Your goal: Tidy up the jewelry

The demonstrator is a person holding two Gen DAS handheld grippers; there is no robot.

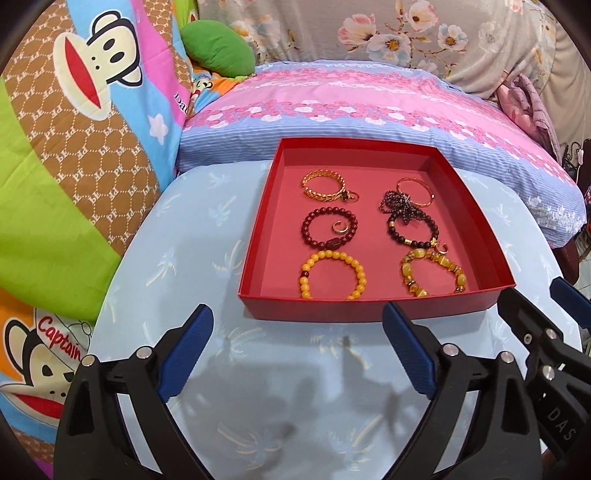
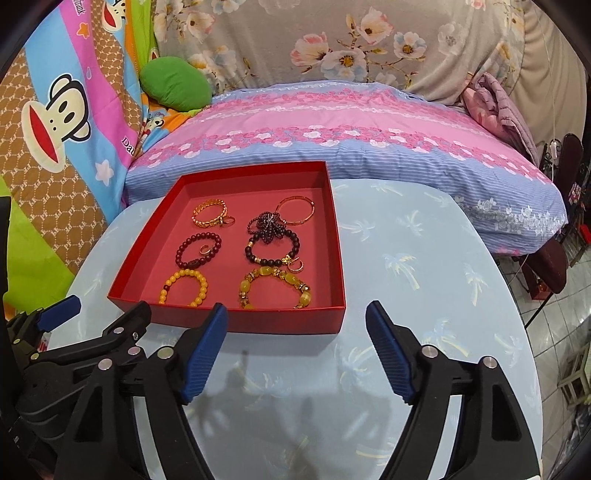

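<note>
Bracelets of gold chain, dark red beads and yellow beads (image 1: 332, 275) inside shallow red cardboard tray (image 1: 369, 308), just ahead of left claw (image 1: 297, 354). Left claw spread wide, empty; right claw (image 2: 295, 347) likewise. "Captain" printed on cartoon-monkey quilt (image 1: 61, 330), left of left claw.

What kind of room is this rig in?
Probably a bedroom or living area at home. A pink floral pillow, cartoon monkey bedding and a flowered sheet surround a small cloth-covered table holding a red box of bracelets.
</note>
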